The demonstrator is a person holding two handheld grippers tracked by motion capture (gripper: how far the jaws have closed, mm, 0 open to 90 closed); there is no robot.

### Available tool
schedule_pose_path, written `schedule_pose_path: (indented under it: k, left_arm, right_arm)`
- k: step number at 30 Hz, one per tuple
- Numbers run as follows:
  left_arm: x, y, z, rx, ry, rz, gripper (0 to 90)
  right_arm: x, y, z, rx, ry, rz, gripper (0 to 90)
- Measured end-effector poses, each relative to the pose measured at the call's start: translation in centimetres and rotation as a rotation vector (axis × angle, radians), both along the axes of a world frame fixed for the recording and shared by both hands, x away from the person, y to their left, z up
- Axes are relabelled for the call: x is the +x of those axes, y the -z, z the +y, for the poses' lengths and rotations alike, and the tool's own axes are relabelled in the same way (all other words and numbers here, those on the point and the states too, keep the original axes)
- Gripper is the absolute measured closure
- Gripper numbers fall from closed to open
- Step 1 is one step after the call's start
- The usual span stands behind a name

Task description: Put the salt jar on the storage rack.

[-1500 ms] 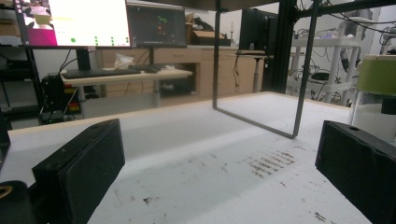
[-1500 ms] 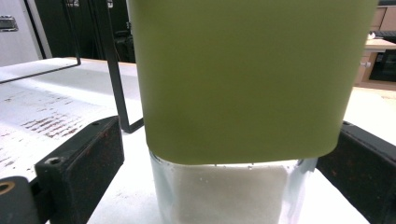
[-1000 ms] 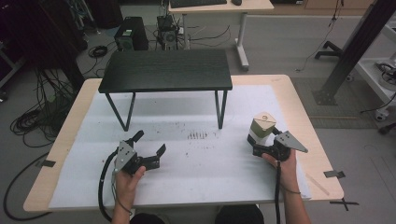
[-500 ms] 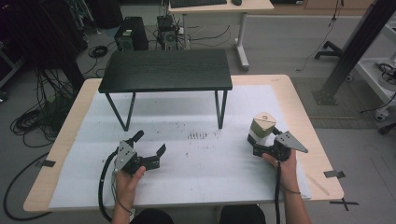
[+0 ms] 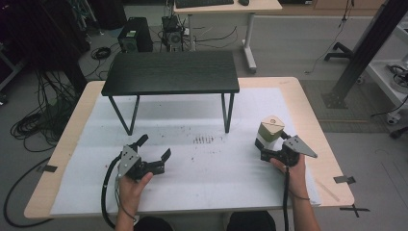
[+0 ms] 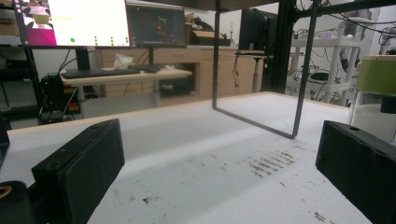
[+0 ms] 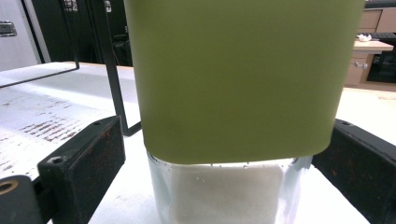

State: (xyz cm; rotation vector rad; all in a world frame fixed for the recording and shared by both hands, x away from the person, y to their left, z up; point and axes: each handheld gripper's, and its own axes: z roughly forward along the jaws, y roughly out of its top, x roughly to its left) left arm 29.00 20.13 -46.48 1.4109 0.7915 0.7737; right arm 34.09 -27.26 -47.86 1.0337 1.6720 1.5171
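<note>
A glass jar (image 5: pixel 269 131) with an olive-green lid and white grains inside stands on the white sheet at the right. My right gripper (image 5: pixel 267 146) is open, one jaw on each side of the jar's base, with a gap showing at the left jaw. In the right gripper view the jar (image 7: pixel 233 93) stands close up between the jaws of the right gripper (image 7: pixel 219 154). My left gripper (image 5: pixel 155 147) rests open at the front left with nothing between its jaws. In the left gripper view the left gripper (image 6: pixel 219 163) looks across the sheet, and the jar (image 6: pixel 376 88) shows at the right edge.
A small black table (image 5: pixel 171 72) on thin metal legs stands at the back of the white sheet (image 5: pixel 202 163); one of its legs (image 6: pixel 301 70) rises ahead of the left gripper. Dark smudges (image 5: pixel 204 140) mark the sheet's middle. The wooden tabletop's edge (image 5: pixel 332 159) lies right of the jar.
</note>
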Motion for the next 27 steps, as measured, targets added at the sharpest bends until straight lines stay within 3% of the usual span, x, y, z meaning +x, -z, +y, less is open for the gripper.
schedule_pose_path:
  k: [27]
  left_arm:
    - [-0.01, 0.0, 0.0, 0.001, 0.0, 0.0, 1.6]
  right_arm:
    - [-0.06, 0.01, 0.05, -0.005, 0.006, -0.007, 3.0]
